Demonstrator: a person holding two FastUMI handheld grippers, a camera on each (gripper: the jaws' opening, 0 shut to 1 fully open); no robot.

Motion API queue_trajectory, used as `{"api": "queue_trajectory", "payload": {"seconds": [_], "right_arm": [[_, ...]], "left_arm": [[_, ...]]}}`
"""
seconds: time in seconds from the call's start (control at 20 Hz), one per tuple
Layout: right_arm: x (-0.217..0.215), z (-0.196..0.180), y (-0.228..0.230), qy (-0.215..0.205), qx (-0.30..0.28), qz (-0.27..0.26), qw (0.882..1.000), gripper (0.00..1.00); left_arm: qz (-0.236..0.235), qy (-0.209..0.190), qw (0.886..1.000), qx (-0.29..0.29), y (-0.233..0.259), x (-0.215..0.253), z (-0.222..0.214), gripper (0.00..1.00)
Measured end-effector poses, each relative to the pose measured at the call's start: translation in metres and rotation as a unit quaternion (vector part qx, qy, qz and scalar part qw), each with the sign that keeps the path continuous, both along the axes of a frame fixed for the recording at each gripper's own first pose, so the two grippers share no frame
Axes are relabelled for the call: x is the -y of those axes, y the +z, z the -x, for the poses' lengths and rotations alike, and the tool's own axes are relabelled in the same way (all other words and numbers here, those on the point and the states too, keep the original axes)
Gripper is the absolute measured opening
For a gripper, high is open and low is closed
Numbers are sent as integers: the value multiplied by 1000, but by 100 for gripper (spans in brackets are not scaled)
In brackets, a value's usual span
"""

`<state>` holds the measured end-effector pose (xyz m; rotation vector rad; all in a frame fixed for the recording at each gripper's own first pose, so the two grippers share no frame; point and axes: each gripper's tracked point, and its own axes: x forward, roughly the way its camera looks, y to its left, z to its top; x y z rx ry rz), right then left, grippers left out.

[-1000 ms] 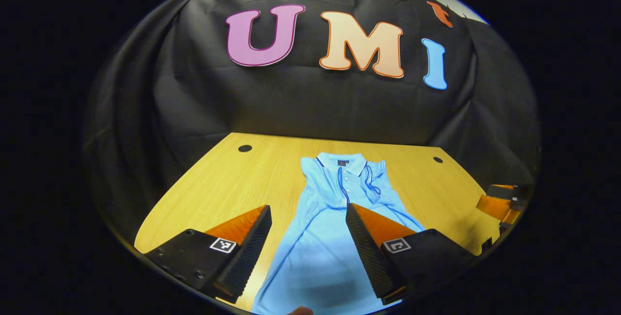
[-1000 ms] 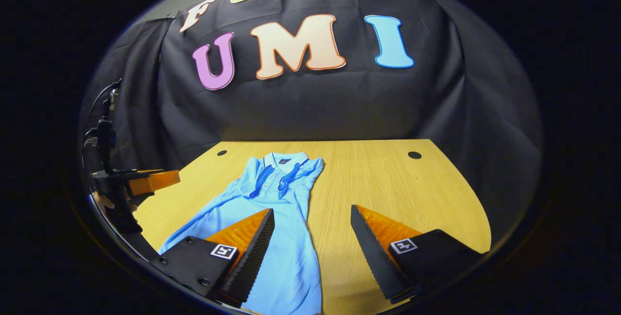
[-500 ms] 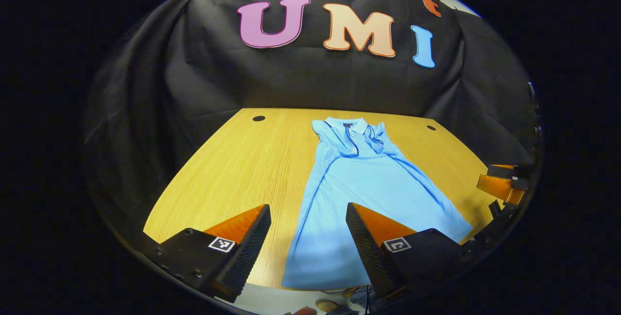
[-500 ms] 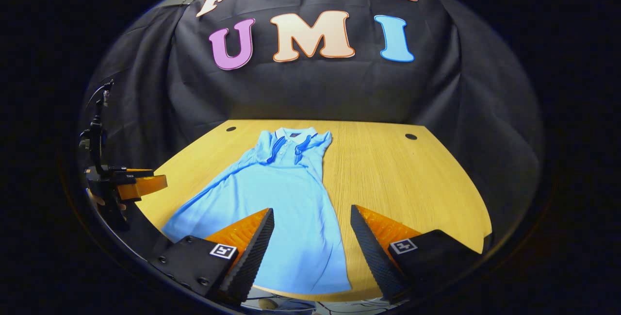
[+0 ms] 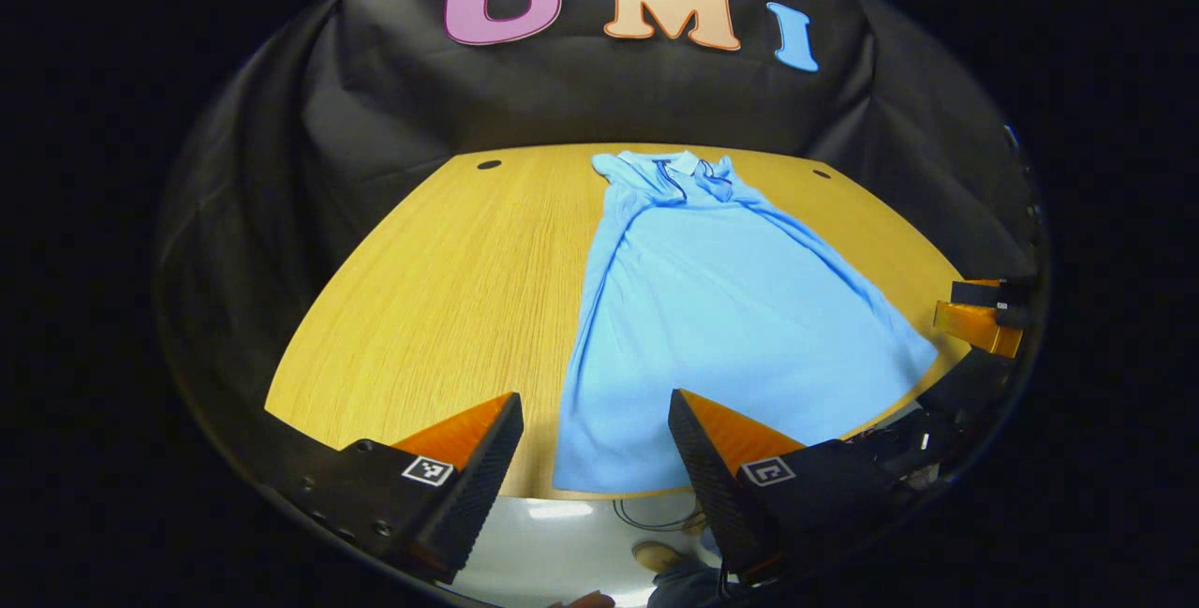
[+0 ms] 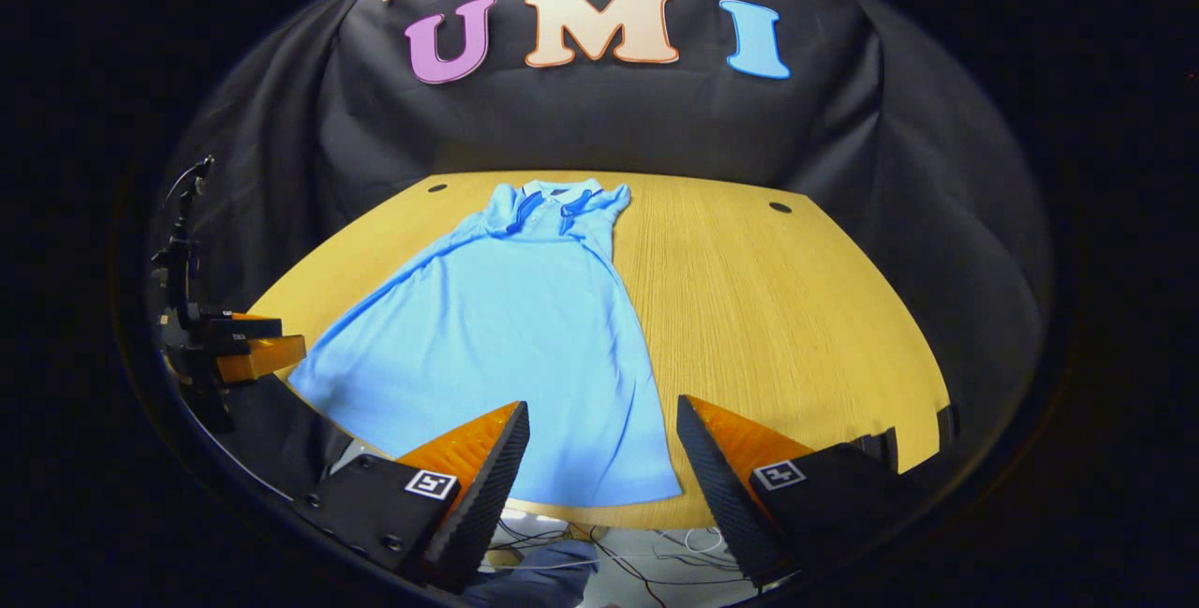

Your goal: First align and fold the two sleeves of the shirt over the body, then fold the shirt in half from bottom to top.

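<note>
The wooden table carried the light blue polo shirt flat, collar toward the booth wall, sleeves already folded across the body, hem at the near edge, laid out, I judged, for the bottom-to-top fold. The left gripper and right gripper hung spread wide and empty above that hem.

Blue shirt flat on wooden table (sleeves folded in), left gripper open above near edge
</note>
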<state>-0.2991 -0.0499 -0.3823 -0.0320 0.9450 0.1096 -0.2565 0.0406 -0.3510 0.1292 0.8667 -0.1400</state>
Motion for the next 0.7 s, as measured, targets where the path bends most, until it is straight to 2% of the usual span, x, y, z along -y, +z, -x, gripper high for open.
{"api": "queue_trajectory", "payload": {"seconds": [0.05,0.1,0.15,0.2,0.25,0.3,0.35,0.4,0.45,0.55,0.6,0.7], "right_arm": [[3,6,-6,-2,-8,5,1000,99],[7,11,-14,-5,-16,12,1000,94],[11,16,-21,-9,-25,16,1000,99],[13,19,-25,-14,-30,16,999,94],[14,21,-28,-18,-34,16,999,99],[14,21,-31,-22,-38,15,999,99],[13,23,-34,-24,-40,14,999,94],[13,22,-38,-25,-42,15,999,99],[13,22,-43,-25,-45,15,999,94],[13,25,-50,-25,-54,16,998,94],[10,26,-55,-26,-61,14,998,99],[6,33,-63,-24,-80,14,996,95]], "left_arm": [[-2,-2,1000,-5,-5,1,4,95],[-1,-5,1000,-11,-10,3,7,95],[-2,-6,1000,-15,-15,4,10,95],[-3,-7,1000,-18,-19,4,12,95],[-7,-4,1000,-19,-23,3,13,95],[-10,-2,1000,-20,-26,2,12,95],[-11,2,1000,-23,-29,1,14,95],[-9,6,1000,-26,-34,1,14,95],[-8,10,999,-31,-38,0,17,95],[-4,8,1000,-26,-35,0,17,97],[-2,7,1000,-28,-33,1,18,96],[1,1,1000,-26,-35,1,17,96]]}}
